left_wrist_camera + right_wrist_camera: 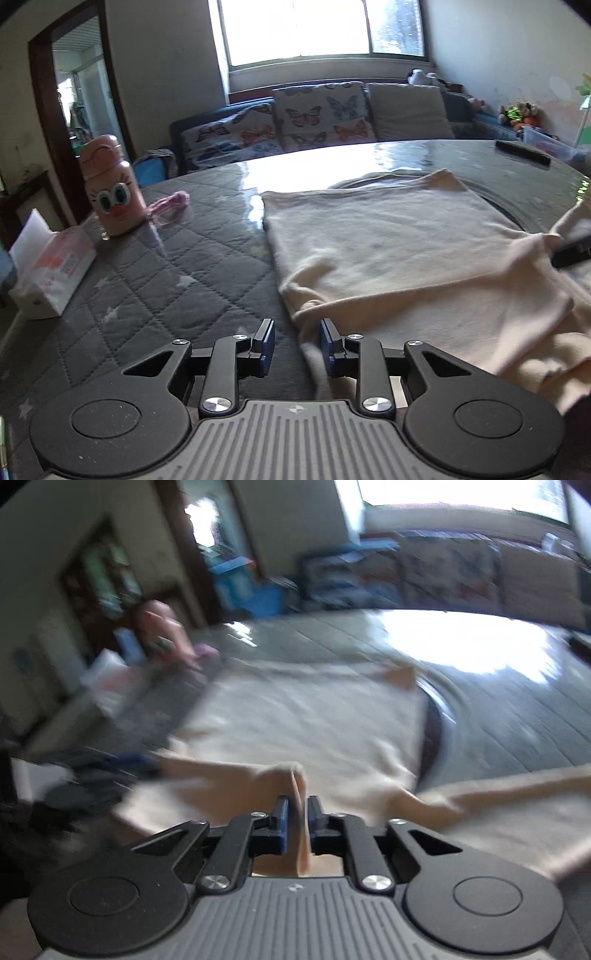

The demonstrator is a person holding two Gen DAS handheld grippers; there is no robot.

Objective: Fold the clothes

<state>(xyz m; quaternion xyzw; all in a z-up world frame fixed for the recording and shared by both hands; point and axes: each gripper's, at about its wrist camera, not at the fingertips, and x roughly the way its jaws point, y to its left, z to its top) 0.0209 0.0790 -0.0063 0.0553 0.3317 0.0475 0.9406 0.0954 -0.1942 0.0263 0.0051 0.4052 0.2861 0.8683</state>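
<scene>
A cream garment point(388, 251) lies spread on the grey quilted table cover point(147, 288), its near part folded over. My left gripper point(297, 343) hovers low at the garment's near left corner. Its blue pads stand apart, and a blurred cloth edge runs between them close to the right pad point(328, 347). In the blurred right wrist view, my right gripper point(298, 818) is shut on a raised fold of the cream garment point(314, 720). A dark part of that gripper shows at the right edge of the left wrist view, with cloth lifted at it.
A pink cartoon bottle point(110, 188), a tissue pack point(51, 269) and a pink strap point(170, 206) sit on the table's left side. A black remote point(522, 151) lies at the far right. Behind the table stands a sofa with butterfly cushions point(317, 114).
</scene>
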